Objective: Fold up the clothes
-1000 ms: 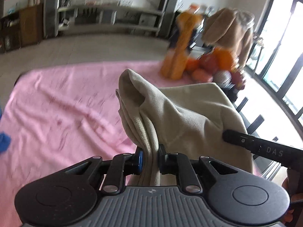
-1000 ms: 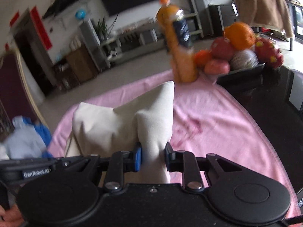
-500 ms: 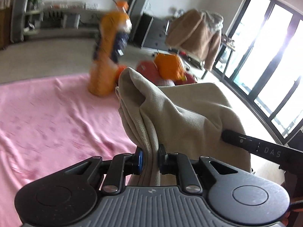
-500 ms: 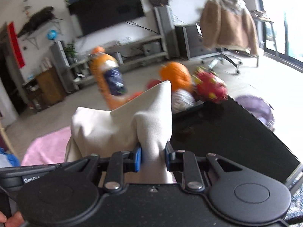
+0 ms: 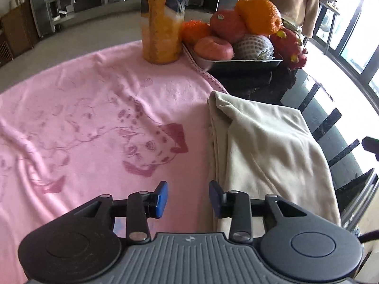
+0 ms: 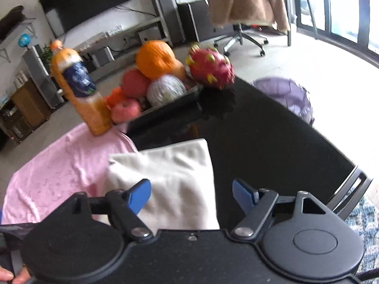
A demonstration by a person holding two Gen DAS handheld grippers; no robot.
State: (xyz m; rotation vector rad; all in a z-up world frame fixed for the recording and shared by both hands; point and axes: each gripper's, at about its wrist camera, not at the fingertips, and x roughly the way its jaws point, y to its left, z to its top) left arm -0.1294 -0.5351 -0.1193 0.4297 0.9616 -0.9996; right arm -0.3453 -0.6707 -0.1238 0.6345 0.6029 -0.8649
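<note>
The left tool (image 5: 186, 198) hangs with its blue pads spread wide and nothing between them, over the pink blanket (image 5: 94, 118) just beside the left edge of the folded garment (image 5: 267, 146). The right tool (image 6: 191, 195) is likewise wide and empty, poised above the near end of the same cream garment. That garment lies as a compact, layered rectangle at the right end of the bench (image 6: 272, 142), partly on the blanket's edge and partly on the dark bare top. By the look of it, the fold is made and the piece lies off to one side, which would leave the broad pink area free for laying out other clothes; whether more are to come cannot be told from here.

Beyond the garment stands an orange drink bottle (image 5: 162, 30) on the blanket's far edge, and next to it a dark tray of fruit (image 5: 236, 59). Farther off, a tan coat (image 6: 246, 2) hangs over an office chair.
</note>
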